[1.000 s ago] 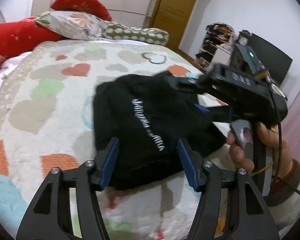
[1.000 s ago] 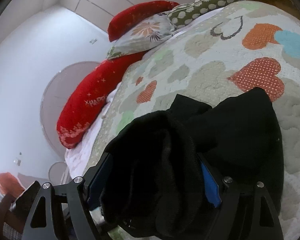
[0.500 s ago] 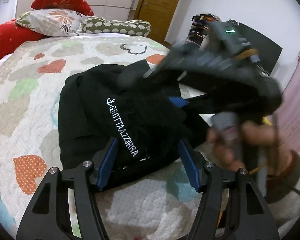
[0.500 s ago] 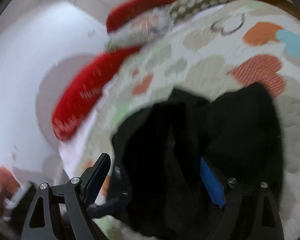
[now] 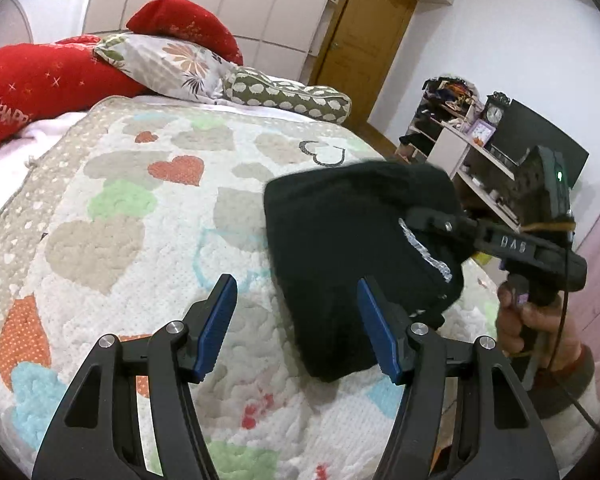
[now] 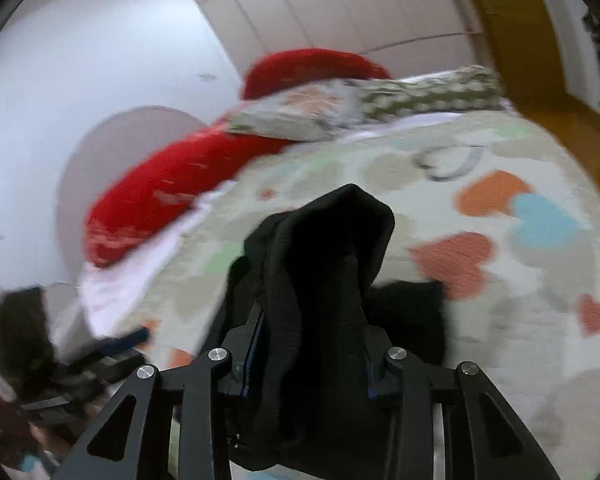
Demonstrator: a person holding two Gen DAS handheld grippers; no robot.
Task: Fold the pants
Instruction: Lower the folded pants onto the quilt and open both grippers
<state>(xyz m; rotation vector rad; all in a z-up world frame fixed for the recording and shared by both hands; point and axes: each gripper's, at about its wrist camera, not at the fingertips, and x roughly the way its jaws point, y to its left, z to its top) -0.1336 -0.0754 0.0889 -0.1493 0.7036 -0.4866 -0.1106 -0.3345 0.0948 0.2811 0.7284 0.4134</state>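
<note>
The black pants point(image 5: 352, 248) are a folded bundle with white lettering, lifted off the heart-patterned bedspread point(image 5: 148, 208). My right gripper point(image 6: 306, 356) is shut on the pants point(image 6: 324, 280), which bulge up between its fingers; it also shows in the left wrist view point(image 5: 428, 220), coming in from the right. My left gripper point(image 5: 296, 320) is open and empty above the bedspread, with the hanging bundle just past its right finger point(image 5: 374, 328).
Red bolsters point(image 5: 32, 84) and patterned pillows point(image 5: 172, 64) lie at the head of the bed. A wooden door point(image 5: 360, 44), white shelves point(image 5: 468, 148) and a dark screen point(image 5: 536, 140) stand beyond the right edge.
The right gripper closed on the bundle and lifted it up and to the right off the bed. The left gripper no longer straddles the pants and stays open.
</note>
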